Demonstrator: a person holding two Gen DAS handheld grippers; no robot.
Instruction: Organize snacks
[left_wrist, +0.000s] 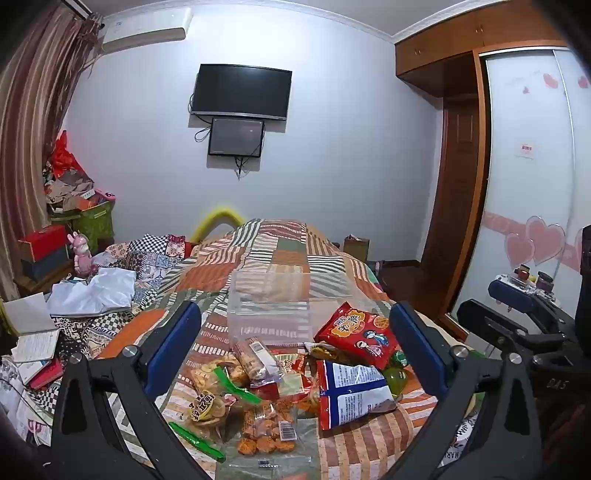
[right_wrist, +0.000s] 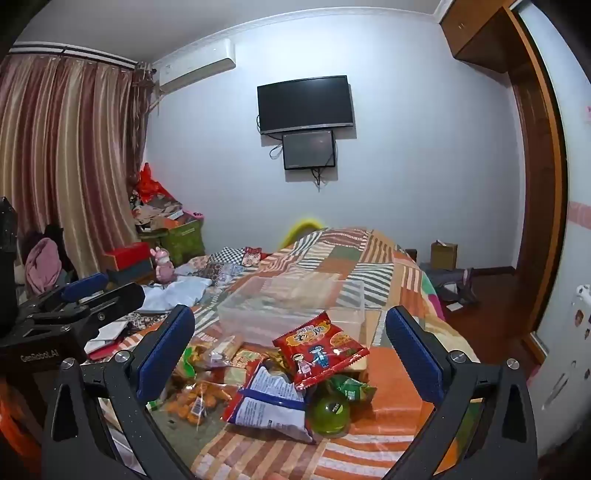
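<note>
The snacks lie heaped on the bed (left_wrist: 369, 443), just before the clear bin (left_wrist: 269, 306), which looks empty. Both grippers hover over the heap, left gripper (left_wrist: 295, 354) and right gripper (right_wrist: 290, 354), each with jaws spread wide and nothing between them. The red bag (right_wrist: 317, 347) sits on top, leaning on the blue-white bag (right_wrist: 269, 402); both seem light, puffy and slick, best pinched at a crimped edge so the contents are not crushed. The cracker packs (left_wrist: 221, 391) are probably brittle. The green cup (right_wrist: 330, 413) looks smooth, rounder and heavier, apt to slip
</note>
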